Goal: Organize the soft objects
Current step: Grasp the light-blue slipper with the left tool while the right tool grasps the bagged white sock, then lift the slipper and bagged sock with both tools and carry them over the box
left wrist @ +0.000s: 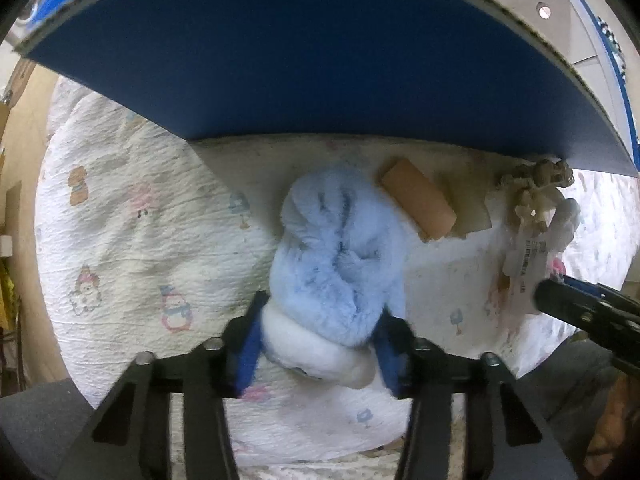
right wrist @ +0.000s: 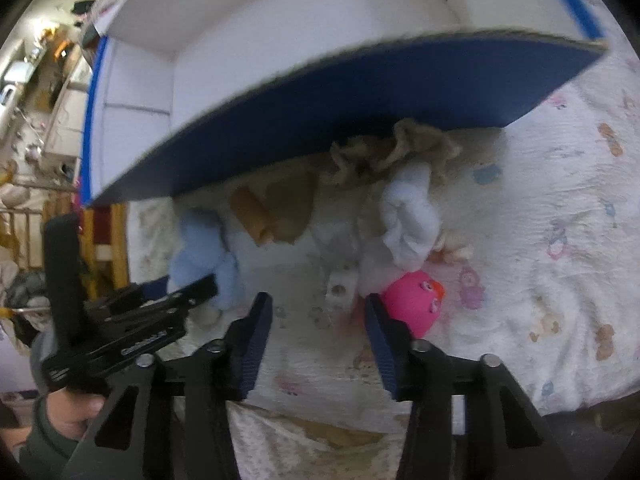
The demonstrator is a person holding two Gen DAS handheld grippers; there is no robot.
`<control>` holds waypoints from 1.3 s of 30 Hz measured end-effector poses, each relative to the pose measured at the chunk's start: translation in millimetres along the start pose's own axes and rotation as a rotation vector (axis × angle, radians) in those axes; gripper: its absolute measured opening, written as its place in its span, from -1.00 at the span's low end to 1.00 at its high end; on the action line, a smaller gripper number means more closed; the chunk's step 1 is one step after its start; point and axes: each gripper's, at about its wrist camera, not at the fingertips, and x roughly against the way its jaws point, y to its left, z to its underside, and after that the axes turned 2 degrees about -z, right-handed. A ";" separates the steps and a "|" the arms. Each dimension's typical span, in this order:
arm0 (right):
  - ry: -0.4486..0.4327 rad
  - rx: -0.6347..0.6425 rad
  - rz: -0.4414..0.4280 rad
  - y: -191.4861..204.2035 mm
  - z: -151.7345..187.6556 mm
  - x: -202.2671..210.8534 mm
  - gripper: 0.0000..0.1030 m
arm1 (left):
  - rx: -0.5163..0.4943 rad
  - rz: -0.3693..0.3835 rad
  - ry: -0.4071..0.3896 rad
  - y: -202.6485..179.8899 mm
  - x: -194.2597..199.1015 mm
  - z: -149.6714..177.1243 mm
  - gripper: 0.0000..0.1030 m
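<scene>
1. Readable writing is scarce: a white tag (left wrist: pixel 528 256) at the right of the left wrist view carries dark print too blurred to read, and the white lettering on the left claw's black body, seen at lower left of the right wrist view, is also illegible.
2. The left claw (left wrist: pixel 320 344) is clamped on a light blue plush toy (left wrist: pixel 340 256); its blue pads press both sides of the toy's white lower end at bottom centre of the frame.
3. The right claw (right wrist: pixel 320 344) stands open, with nothing between its blue pads, above a white quilt (right wrist: pixel 540 240) printed with small cartoon figures.
4. A blue box flap (left wrist: pixel 300 60) fills the top of both views, with the toys lying just below it on the quilt.
5. Only the left wrist view shows clearly a tan cylinder (left wrist: pixel 418 204) touching the plush toy's upper right.
6. Only the right wrist view shows a pink round toy (right wrist: pixel 416 304) just beside the right pad, a white plush (right wrist: pixel 408 216) above it, a beige ruffled cloth piece (right wrist: pixel 400 148) under the flap, and the box's white interior (right wrist: pixel 280 28) at top.
7. In that same view the plush toy sits at centre left, with the left claw reaching in from the lower left.
</scene>
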 end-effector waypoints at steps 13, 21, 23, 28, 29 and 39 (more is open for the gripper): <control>-0.062 0.174 -0.074 30.2 16.5 10.2 -0.71 | 0.157 -0.141 -0.207 58.6 60.8 23.2 -0.30; -0.093 0.203 -0.045 35.7 19.6 13.1 -0.71 | 0.218 -0.171 -0.231 75.7 62.8 28.5 -0.30; -0.108 0.214 -0.041 39.1 21.7 15.7 -0.71 | 0.232 -0.180 -0.249 75.8 65.4 27.4 -0.30; -0.171 0.251 -0.025 47.0 26.3 25.6 -0.71 | 0.274 -0.195 -0.308 75.6 85.1 36.5 -0.30; -0.184 0.259 -0.021 46.5 26.9 29.9 -0.71 | 0.294 -0.182 -0.317 79.6 90.2 38.9 -0.30; -0.420 0.364 -0.093 69.5 46.2 82.8 -0.71 | 0.337 -0.252 -0.595 86.9 161.5 59.9 -0.30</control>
